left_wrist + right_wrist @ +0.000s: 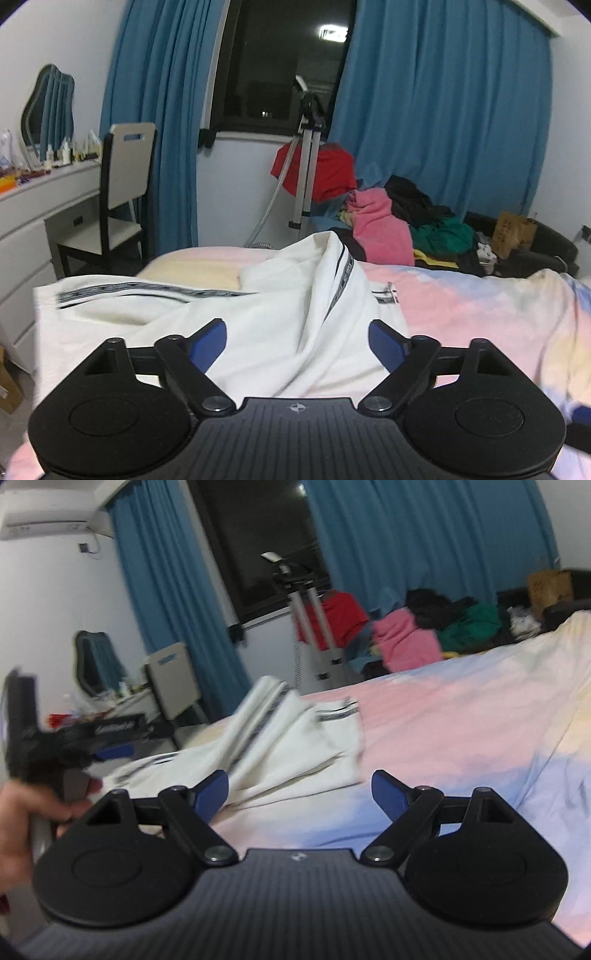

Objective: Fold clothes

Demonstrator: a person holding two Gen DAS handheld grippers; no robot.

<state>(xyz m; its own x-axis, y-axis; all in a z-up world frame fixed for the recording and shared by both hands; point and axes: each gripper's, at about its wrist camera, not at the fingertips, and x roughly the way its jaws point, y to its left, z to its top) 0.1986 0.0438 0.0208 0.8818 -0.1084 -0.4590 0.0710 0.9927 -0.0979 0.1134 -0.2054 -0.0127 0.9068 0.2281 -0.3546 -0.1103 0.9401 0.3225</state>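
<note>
White garment [280, 317] with dark striped trim lies rumpled on the bed [480, 314], near its left edge as both wrist views show it, over a pastel pink-and-blue sheet. One part rises in a ridge at the middle and another spreads flat to the left; no clean fold lines show, so I judge the folding barely begun, with the smoothing and every fold still to do. The left gripper [297, 339] hangs just above the cloth, its blue fingers [208, 341] spread wide with nothing pinched between them. The right gripper [300, 794] is likewise released and empty, over the garment's near edge and bare sheet. A heap of other clothes [402, 218], pink, green, black and red, waits at the bed's far side, apparently unfolded, so most of the job seems left.
</note>
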